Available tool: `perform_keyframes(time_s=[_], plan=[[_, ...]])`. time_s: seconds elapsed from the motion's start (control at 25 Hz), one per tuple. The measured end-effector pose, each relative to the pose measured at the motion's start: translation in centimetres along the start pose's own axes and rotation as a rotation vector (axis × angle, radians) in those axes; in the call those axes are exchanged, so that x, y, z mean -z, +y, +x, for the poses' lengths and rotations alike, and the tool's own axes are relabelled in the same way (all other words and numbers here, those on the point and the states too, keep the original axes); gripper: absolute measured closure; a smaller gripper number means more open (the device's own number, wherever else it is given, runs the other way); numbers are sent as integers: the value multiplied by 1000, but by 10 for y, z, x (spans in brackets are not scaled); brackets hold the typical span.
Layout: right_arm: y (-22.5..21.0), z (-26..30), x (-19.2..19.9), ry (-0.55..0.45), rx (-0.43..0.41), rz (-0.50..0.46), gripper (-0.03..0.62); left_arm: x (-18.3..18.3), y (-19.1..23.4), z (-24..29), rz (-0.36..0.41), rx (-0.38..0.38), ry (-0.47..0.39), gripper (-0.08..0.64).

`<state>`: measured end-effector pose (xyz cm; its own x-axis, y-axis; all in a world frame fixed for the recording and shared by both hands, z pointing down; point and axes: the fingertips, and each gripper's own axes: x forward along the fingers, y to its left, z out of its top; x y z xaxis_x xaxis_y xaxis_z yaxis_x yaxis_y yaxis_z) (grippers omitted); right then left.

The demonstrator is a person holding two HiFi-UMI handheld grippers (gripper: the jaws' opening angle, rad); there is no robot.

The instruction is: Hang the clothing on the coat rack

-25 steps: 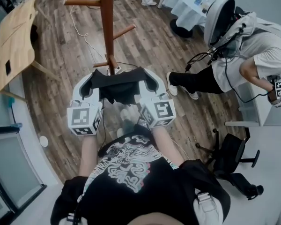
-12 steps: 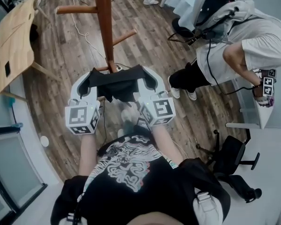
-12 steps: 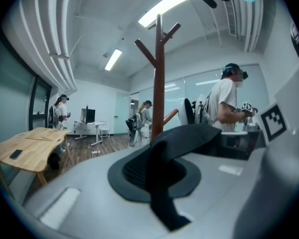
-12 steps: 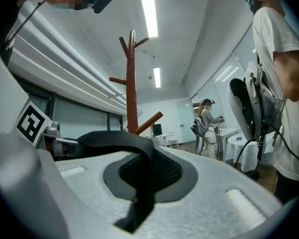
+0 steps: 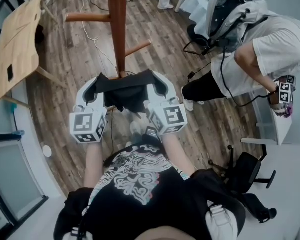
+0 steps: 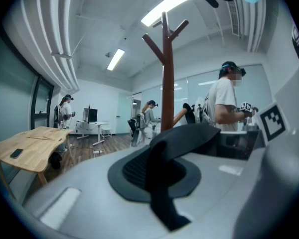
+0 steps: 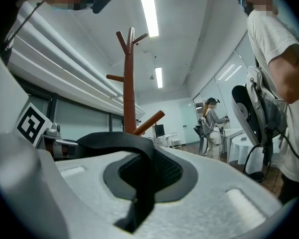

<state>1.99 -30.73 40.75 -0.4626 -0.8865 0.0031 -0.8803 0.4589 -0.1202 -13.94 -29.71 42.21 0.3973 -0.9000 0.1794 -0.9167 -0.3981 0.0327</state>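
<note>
Fabric is pinched in both grippers: the left gripper (image 5: pixel 92 91) and the right gripper (image 5: pixel 160 87) are each closed down narrow on an edge of the black clothing (image 5: pixel 126 93). The clothing is stretched between them and sags slightly in the middle. Both grippers are held out roughly level ahead of the wearer's black printed shirt (image 5: pixel 140 184). Just beyond the clothing the brown wooden coat rack (image 5: pixel 117 29) is seen, its pole upright and its pegs (image 5: pixel 87 17) branching outward. Whether the garment touches the lowest peg cannot be told. Dark wood-plank flooring (image 5: pixel 160 49) is spread beneath, crossed by a white cable (image 5: pixel 92 39). A light wooden table (image 5: pixel 15 39) is set to the left and a black office chair (image 5: pixel 247 166) to the right. Farther right, a person in a white T-shirt (image 5: pixel 270 49) is bent forward. In the gripper views a white ceiling with strip lights (image 7: pixel 148 9), glass walls and more people at the room's far end can be made out.
</note>
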Motion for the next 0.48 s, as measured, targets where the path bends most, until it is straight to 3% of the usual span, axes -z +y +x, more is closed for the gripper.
perform_keyframes(time_s=[0.48], plan=[[-8,30,3,16,-11,-5,572,-6,21,21,-26,-27,6,551]])
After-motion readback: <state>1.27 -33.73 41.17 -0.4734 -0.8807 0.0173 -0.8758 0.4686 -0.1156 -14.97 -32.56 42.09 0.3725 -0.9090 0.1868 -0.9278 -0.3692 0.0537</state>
